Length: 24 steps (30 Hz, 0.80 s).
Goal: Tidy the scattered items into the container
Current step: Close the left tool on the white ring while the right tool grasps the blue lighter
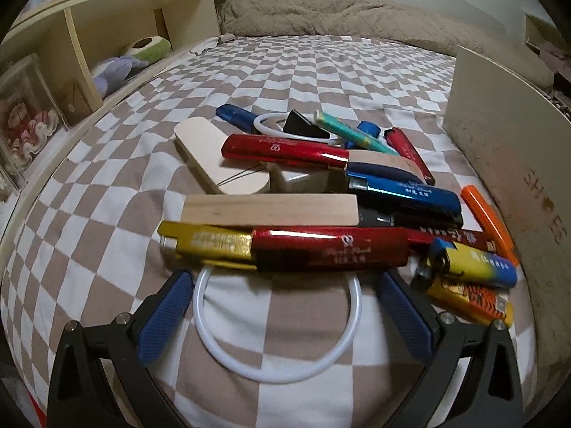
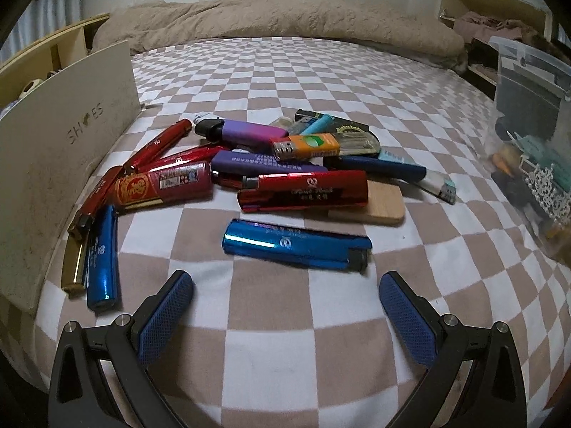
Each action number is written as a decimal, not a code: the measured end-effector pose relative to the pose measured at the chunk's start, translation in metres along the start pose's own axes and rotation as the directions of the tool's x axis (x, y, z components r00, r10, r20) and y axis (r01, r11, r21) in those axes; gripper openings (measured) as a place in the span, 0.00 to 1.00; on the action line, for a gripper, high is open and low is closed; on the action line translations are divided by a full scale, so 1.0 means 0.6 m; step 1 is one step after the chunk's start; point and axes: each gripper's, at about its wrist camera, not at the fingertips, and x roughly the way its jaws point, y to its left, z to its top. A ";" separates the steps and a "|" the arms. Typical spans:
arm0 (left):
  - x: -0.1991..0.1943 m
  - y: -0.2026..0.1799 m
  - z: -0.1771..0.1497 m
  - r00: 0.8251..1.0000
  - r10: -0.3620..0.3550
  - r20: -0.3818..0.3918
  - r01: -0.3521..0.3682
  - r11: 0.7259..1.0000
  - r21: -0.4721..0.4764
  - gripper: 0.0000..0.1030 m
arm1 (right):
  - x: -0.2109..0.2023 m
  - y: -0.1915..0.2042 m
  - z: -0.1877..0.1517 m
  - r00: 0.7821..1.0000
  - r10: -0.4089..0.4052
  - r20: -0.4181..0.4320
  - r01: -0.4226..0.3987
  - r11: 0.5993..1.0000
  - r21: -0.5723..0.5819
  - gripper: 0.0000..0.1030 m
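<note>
Left wrist view shows us a heap of lighters and small wooden pieces lying on the checked bedsheet (image 1: 107, 164), with a long red lighter (image 1: 328, 248) at its near edge, touching a gold lighter (image 1: 207, 246) on its left. A flat wooden block (image 1: 269, 210) lies just behind them, and a white ring (image 1: 276, 324) lies in front, its far side tucked under the red lighter. Our left gripper (image 1: 282, 285) hangs wide open around that ring, holding nothing. A cream shoe box (image 1: 506, 164) stands along the sheet's right edge, just beside an orange lighter (image 1: 487, 223).

Through the right wrist camera we see a blue lighter (image 2: 296, 246) lying alone on the sheet, apart from the pile behind it. Our right gripper (image 2: 285, 285) is spread wide and empty, just short of it. A red lighter (image 2: 303, 190) rests partly on a wooden piece (image 2: 385, 207). The shoe box (image 2: 64, 135) stands at the left; a clear plastic bin (image 2: 531, 135) sits at the right edge.
</note>
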 end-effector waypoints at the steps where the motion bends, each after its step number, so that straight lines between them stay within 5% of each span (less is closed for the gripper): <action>1: 0.000 0.001 0.000 1.000 -0.002 0.002 0.002 1.000 -0.001 1.00 | 0.004 0.002 0.004 1.000 -0.003 -0.006 0.003 1.000 0.002 1.00; 11: -0.004 -0.001 -0.005 0.999 -0.013 0.039 0.013 1.000 0.004 1.00 | 0.027 0.009 0.025 0.999 -0.015 -0.032 0.016 0.999 0.038 1.00; 19: -0.015 -0.006 -0.013 0.996 -0.024 0.082 0.023 1.000 0.015 0.88 | 0.020 0.012 0.020 1.000 -0.030 0.007 0.030 0.999 0.036 0.99; 21: -0.018 -0.005 -0.017 0.995 -0.026 0.093 0.025 1.000 0.004 0.82 | 0.013 0.017 0.018 0.999 -0.021 0.027 0.020 0.999 0.028 0.79; 24: -0.020 -0.007 -0.020 0.994 -0.018 0.104 0.018 1.000 0.001 0.82 | 0.004 0.035 0.010 0.997 -0.060 0.054 0.061 0.998 -0.015 0.78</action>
